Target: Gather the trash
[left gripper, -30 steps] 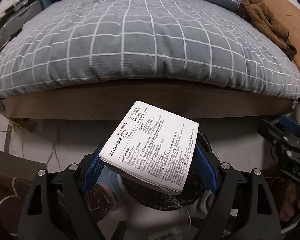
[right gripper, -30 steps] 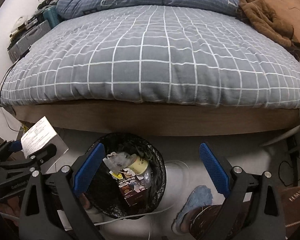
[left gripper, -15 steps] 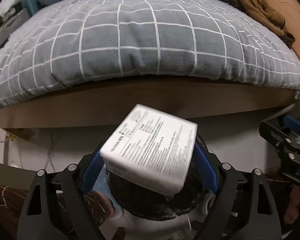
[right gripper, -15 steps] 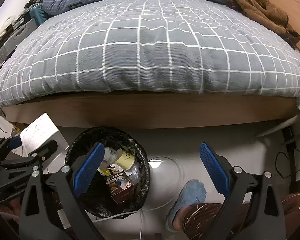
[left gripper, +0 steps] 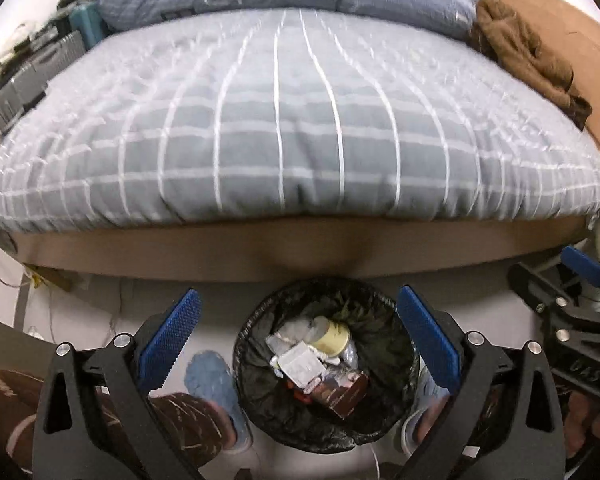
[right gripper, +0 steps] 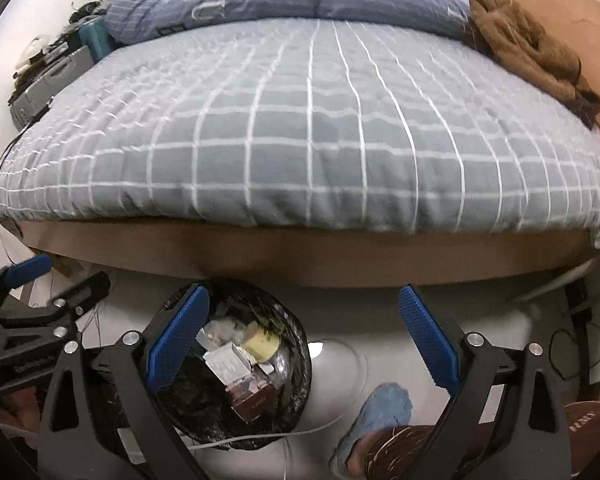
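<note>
A round bin with a black liner (left gripper: 256,400) stands on the floor by the bed, directly below my left gripper (left gripper: 298,340). The white printed box (left gripper: 300,365) lies inside it on top of other trash, beside a yellow cup (left gripper: 332,336) and a brown carton (left gripper: 340,394). My left gripper is open and empty. My right gripper (right gripper: 304,340) is open and empty, to the right of the bin (right gripper: 288,412); the white box (right gripper: 228,362) shows there too. Each gripper appears at the edge of the other's view.
A bed with a grey checked duvet (left gripper: 292,128) and wooden frame (left gripper: 300,248) fills the far side. A brown garment (right gripper: 532,52) lies at its right. My feet in blue slippers (left gripper: 216,388) stand by the bin. Cables (right gripper: 292,436) run over the pale floor.
My left gripper opened and the white box dropped out of it into the bin. The right gripper stayed open and shifted slightly.
</note>
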